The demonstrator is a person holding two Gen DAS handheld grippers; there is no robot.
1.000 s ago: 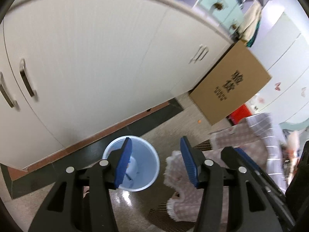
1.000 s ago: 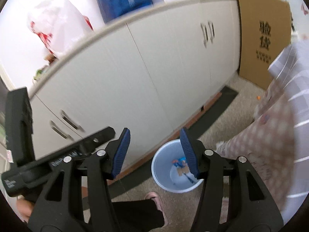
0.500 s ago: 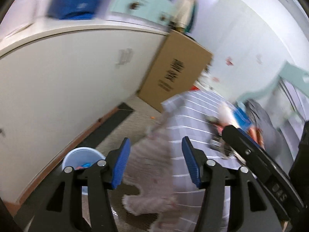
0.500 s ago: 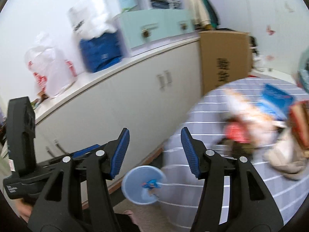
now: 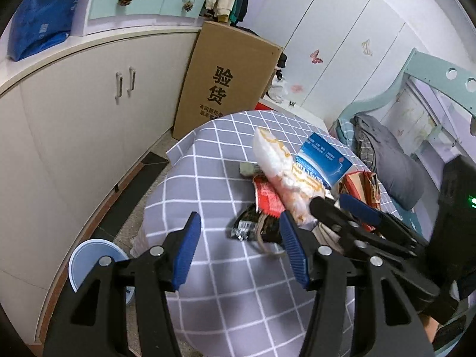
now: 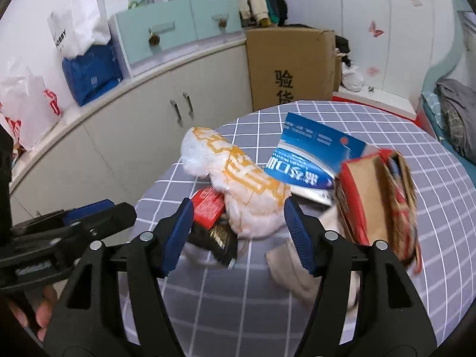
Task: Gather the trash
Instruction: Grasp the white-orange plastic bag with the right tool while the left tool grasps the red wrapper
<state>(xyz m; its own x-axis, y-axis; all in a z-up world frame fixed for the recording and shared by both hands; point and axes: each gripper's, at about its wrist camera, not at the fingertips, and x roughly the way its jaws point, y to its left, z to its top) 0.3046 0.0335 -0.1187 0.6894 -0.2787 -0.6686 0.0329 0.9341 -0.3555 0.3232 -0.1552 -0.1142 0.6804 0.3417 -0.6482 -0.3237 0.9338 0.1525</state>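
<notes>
With both my left gripper (image 5: 239,250) and right gripper (image 6: 236,233) jaws apart and empty, the right's just widened, I'm lining up on the white-and-orange bag (image 6: 241,184) at frame centre, next closing on it.

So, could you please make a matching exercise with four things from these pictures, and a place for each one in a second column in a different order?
Things:
1. light blue bin
2. cardboard box
3. white and orange plastic bag
4. dark blue bag

Places:
A. on top of the white cabinet
B. lying on the grey checked tablecloth among other trash
C. on the floor, at the foot of the cabinet
D. standing on the floor behind the table, at the end of the cabinet

Right pairs: 1-C, 2-D, 3-B, 4-A
</notes>
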